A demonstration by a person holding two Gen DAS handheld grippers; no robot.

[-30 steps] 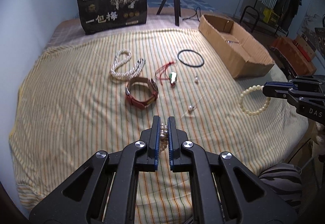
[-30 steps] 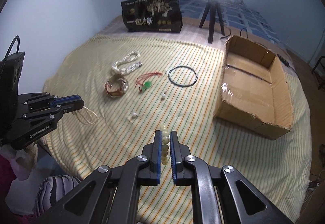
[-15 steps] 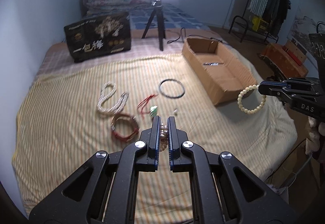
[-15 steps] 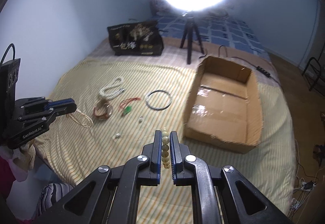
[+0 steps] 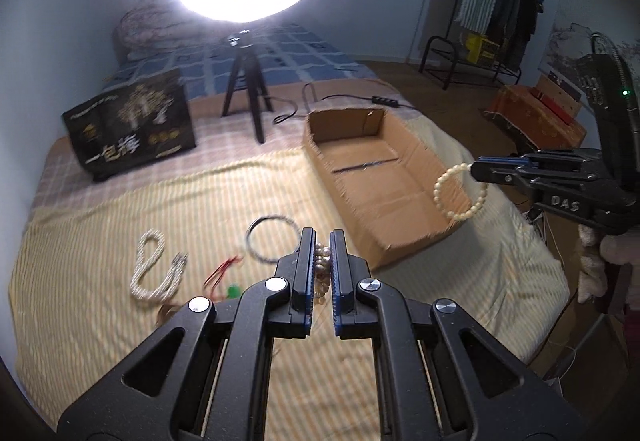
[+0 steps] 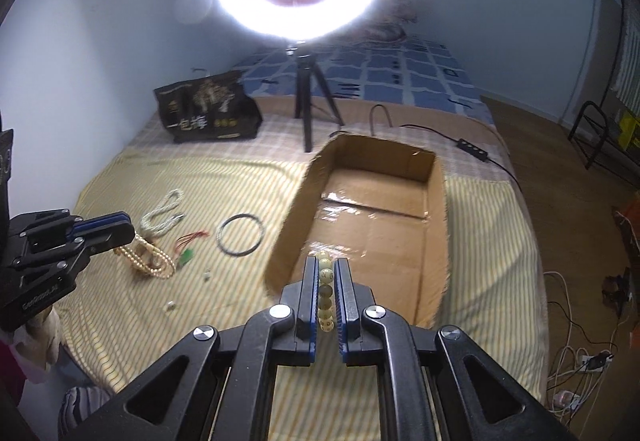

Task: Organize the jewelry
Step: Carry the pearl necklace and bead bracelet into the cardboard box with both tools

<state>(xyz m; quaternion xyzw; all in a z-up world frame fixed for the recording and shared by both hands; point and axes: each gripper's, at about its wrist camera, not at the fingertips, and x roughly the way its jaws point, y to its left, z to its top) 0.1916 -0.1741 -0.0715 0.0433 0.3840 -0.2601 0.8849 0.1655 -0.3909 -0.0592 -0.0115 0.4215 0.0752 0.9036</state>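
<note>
My left gripper (image 5: pixel 321 241) is shut on a golden pearl bracelet (image 5: pixel 322 269); the right wrist view shows it hanging from the left gripper (image 6: pixel 126 231) as a looped strand (image 6: pixel 150 261) above the striped cloth. My right gripper (image 6: pixel 325 267) is shut on a pale green bead bracelet (image 6: pixel 325 289), held over the near end of the open cardboard box (image 6: pixel 372 225). In the left wrist view this bracelet (image 5: pixel 460 195) dangles from the right gripper (image 5: pixel 478 169) over the box's (image 5: pixel 376 181) right wall.
On the striped cloth (image 5: pixel 120 321) lie a white pearl necklace (image 5: pixel 150 269), a black ring (image 5: pixel 272 237), a red cord with a green pendant (image 5: pixel 226 281) and small earrings (image 6: pixel 188 291). A ring light on a tripod (image 5: pixel 244 97) and a black bag (image 5: pixel 132 129) stand behind.
Both grippers have risen and moved toward the box with their bracelets. The green bead bracelet now hangs over the box instead of over the cloth.
</note>
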